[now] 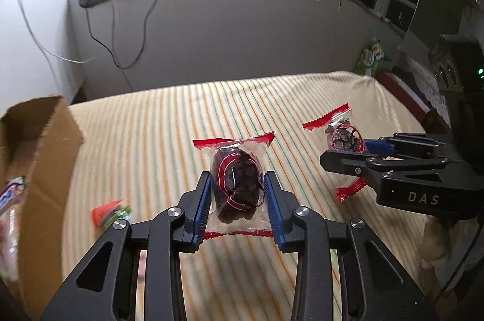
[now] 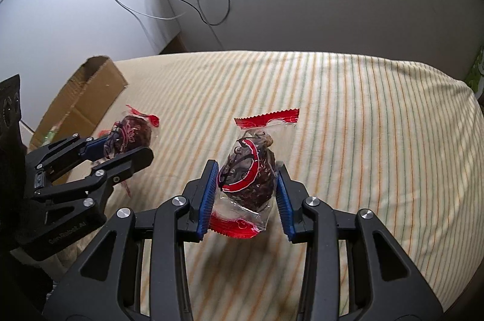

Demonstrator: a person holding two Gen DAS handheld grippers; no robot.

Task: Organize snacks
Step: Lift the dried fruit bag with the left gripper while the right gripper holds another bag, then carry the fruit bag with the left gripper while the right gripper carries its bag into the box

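My left gripper (image 1: pixel 237 185) is shut on a clear snack packet with red ends and a dark snack inside (image 1: pixel 236 178), held above the striped tablecloth (image 1: pixel 151 139). My right gripper (image 2: pixel 246 178) is shut on a second packet of the same kind (image 2: pixel 251 169), also held above the cloth. Each gripper shows in the other's view: the right one (image 1: pixel 345 151) with its packet (image 1: pixel 341 136) at the right, the left one (image 2: pixel 121 148) with its packet (image 2: pixel 130 133) at the left. An open cardboard box (image 1: pixel 36 157) stands at the table's left edge (image 2: pixel 81 100).
A small red and green snack (image 1: pixel 110 213) lies on the cloth beside the box. Wrapped snacks (image 1: pixel 12 200) show inside the box. A green bag (image 1: pixel 370 56) stands at the far right edge. A wall, hanging cables and a windowsill with plants lie behind the table.
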